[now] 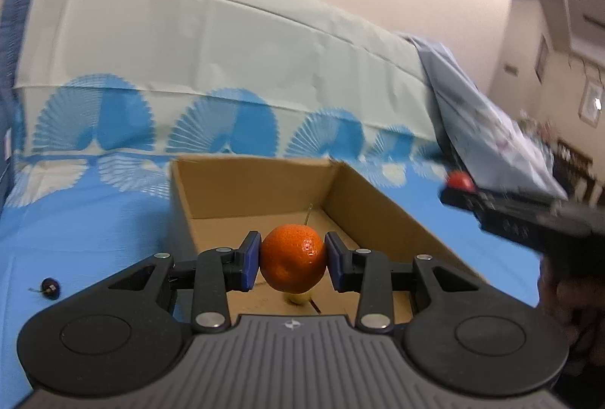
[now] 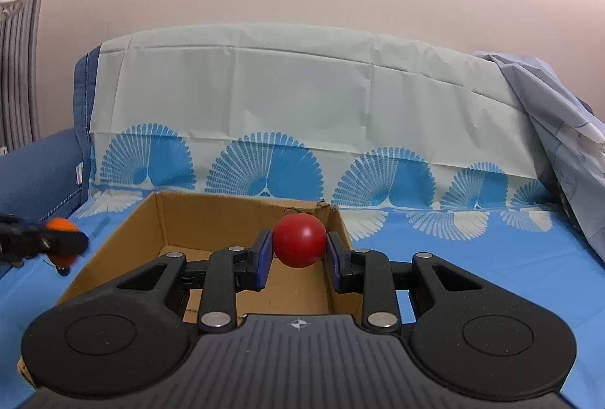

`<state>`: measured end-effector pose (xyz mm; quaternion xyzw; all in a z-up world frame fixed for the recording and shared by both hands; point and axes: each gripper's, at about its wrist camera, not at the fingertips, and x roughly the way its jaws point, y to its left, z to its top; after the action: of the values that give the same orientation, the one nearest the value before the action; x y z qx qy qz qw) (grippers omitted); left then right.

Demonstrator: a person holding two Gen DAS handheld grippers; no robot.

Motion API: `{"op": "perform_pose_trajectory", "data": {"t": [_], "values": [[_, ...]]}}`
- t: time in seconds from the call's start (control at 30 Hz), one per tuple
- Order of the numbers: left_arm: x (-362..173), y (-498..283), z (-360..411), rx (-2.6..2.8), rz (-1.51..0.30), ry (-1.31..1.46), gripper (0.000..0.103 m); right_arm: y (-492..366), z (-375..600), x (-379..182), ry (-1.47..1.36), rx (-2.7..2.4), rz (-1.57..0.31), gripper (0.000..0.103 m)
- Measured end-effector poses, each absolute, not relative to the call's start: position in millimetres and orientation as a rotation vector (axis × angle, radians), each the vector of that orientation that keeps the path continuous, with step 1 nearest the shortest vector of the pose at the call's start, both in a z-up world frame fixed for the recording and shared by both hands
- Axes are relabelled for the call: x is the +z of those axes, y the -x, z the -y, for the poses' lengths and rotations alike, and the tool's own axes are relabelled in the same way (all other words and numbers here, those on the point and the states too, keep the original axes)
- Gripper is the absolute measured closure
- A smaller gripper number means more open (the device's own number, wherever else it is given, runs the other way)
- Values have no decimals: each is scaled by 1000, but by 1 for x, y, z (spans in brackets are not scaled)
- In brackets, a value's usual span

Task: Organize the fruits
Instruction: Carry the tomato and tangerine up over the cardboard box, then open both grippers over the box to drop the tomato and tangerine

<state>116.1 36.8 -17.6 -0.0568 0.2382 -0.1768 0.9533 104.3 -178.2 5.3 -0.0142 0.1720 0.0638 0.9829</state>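
My left gripper is shut on an orange mandarin and holds it above the open cardboard box. A small yellowish fruit lies on the box floor under the mandarin, mostly hidden. My right gripper is shut on a red round fruit over the right part of the same box. The right gripper with the red fruit shows blurred at the right of the left wrist view. The left gripper with the mandarin shows at the left edge of the right wrist view.
The box sits on a blue patterned cloth over a couch with a pale cloth over its back. A small dark fruit with a stem lies on the cloth left of the box. A light blue fabric hangs at the right.
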Motion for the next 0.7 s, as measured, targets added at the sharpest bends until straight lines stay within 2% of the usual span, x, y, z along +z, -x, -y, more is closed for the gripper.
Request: {"op": "perform_pose_trajectory", "data": {"t": [0.2, 0.43, 0.47, 0.5, 0.53, 0.6, 0.7], "values": [[-34, -117, -10, -368, -502, -43, 62, -108, 173, 3, 44, 122, -353, 72], [-38, -124, -15, -367, -522, -15, 61, -112, 169, 1, 51, 121, -367, 72], [-38, -125, -15, -373, -531, -7, 60, -113, 169, 1, 50, 118, -372, 71], [-39, -127, -16, -389, -556, 10, 43, -114, 169, 0, 51, 106, -377, 65], [-40, -128, -17, -396, -569, 26, 32, -116, 169, 0, 54, 86, -379, 51], [-38, -127, -19, -388, -553, 42, 32, -117, 169, -1, 49, 65, -377, 45], [-37, -126, -23, -378, -528, 67, 32, -118, 169, -1, 32, 59, -382, 45]]}}
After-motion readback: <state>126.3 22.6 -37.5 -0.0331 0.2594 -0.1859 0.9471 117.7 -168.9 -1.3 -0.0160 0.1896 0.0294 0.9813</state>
